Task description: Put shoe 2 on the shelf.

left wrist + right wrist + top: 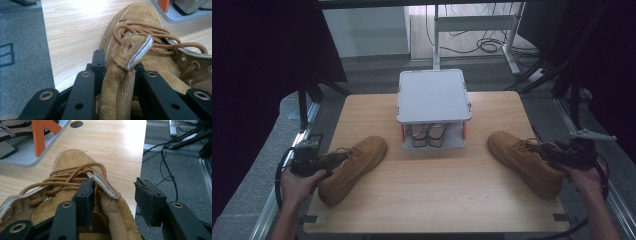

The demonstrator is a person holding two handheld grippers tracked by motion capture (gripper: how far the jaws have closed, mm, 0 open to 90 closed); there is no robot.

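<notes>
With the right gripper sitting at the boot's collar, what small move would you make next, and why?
Probably close the right gripper on the right boot. Its jaws stand open around the boot's collar, one inside and one outside, apart from it, while the left gripper already clamps the left boot by its collar.

Light wooden table [432,190], two tan boots [354,167] [524,162], grey shoe rack [434,97] at centre-back

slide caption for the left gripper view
Left gripper clamps the collar of a tan suede boot on the wooden table.
</notes>
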